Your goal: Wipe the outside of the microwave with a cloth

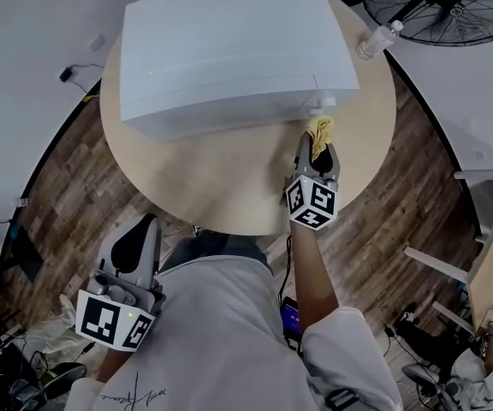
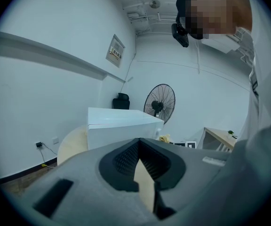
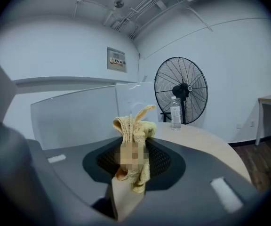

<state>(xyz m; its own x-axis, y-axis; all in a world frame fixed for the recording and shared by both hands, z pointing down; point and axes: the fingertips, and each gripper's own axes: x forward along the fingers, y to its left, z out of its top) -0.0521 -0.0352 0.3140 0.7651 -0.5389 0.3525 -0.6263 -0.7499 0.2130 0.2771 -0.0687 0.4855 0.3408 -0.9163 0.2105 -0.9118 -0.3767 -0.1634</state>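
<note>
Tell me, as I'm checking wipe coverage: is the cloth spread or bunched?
Bunched: the cloth sticks out crumpled from the shut right tongs.

Our left gripper [image 2: 139, 149] holds nothing, jaws together. Past it we see the white microwave [image 2: 119, 126] on a round table [image 2: 72, 145], a fan [image 2: 159, 102] behind.

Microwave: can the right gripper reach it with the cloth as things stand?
Probably yes. The right gripper, shut on the cloth, sits just short of the microwave's near corner, with only bare table between.
</note>
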